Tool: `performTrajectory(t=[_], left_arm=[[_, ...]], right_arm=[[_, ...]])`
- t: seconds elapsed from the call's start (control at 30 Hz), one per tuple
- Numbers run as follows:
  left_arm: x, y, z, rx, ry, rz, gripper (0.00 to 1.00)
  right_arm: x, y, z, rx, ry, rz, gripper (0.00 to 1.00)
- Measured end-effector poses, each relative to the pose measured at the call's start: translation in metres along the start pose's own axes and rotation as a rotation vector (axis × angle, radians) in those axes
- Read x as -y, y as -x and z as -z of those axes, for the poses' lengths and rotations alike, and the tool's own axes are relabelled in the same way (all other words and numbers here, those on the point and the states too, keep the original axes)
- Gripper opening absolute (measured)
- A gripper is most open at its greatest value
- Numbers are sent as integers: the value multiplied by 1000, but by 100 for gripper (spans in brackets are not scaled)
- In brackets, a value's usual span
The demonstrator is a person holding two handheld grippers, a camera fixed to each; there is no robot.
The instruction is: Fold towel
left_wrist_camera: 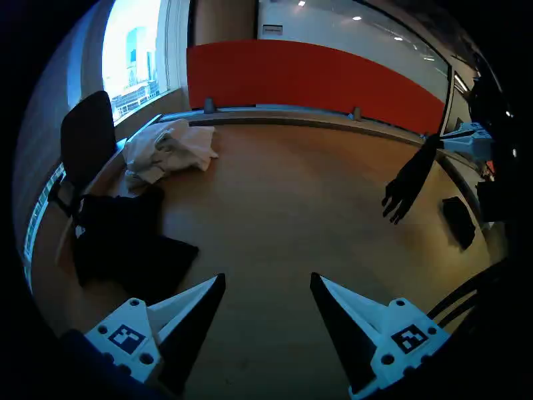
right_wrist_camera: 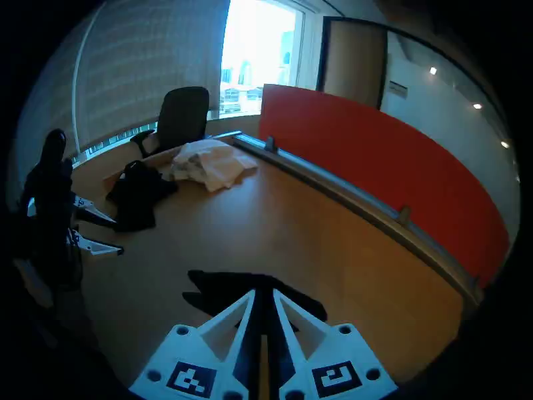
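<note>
My right gripper [right_wrist_camera: 263,295] is shut on a small black cloth [right_wrist_camera: 226,288], which spreads out just past its fingertips. In the left gripper view that black cloth [left_wrist_camera: 405,183] dangles above the wooden table [left_wrist_camera: 286,200] from the right gripper [left_wrist_camera: 445,139], at the far right. My left gripper [left_wrist_camera: 266,279] is open above the table with nothing between its fingers. It also appears at the left of the right gripper view, as the left gripper [right_wrist_camera: 114,237] held by a person in dark clothes. A crumpled white towel pile [left_wrist_camera: 170,150] [right_wrist_camera: 210,163] lies at the table's far corner.
A larger black cloth [left_wrist_camera: 120,240] [right_wrist_camera: 136,193] lies on the table near the white pile. A dark chair [left_wrist_camera: 86,137] [right_wrist_camera: 181,117] stands by the window. A red partition [left_wrist_camera: 313,77] [right_wrist_camera: 386,167] runs along the table's far edge. A small dark thing [left_wrist_camera: 460,220] lies at the right.
</note>
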State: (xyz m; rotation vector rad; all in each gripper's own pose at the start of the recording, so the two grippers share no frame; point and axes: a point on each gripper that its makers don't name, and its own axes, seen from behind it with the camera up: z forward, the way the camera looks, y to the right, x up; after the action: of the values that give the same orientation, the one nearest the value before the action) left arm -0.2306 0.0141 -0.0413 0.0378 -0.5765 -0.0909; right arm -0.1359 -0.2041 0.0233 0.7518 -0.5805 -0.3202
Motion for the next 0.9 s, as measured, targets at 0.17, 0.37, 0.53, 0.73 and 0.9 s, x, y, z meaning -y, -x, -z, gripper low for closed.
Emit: performTrajectory(t=[0.17, 0.37, 0.53, 0.73, 0.9], left_arm=[[-2, -2, -2, 3, 2, -7, 94], [-6, -3, -3, 7, 7, -15, 94], [-11, -4, -5, 11, 12, -20, 94], [-15, -4, -6, 17, 13, -23, 94], [-19, -5, -7, 23, 12, -27, 94]], right_arm=[[-19, 4, 13, 3, 14, -2, 6], [-47, 11, 31, 5, 35, -25, 6], [-73, 22, 47, 13, 59, -41, 6], [-109, 40, 64, 35, 94, -50, 6], [-137, 58, 78, 52, 123, -63, 6]])
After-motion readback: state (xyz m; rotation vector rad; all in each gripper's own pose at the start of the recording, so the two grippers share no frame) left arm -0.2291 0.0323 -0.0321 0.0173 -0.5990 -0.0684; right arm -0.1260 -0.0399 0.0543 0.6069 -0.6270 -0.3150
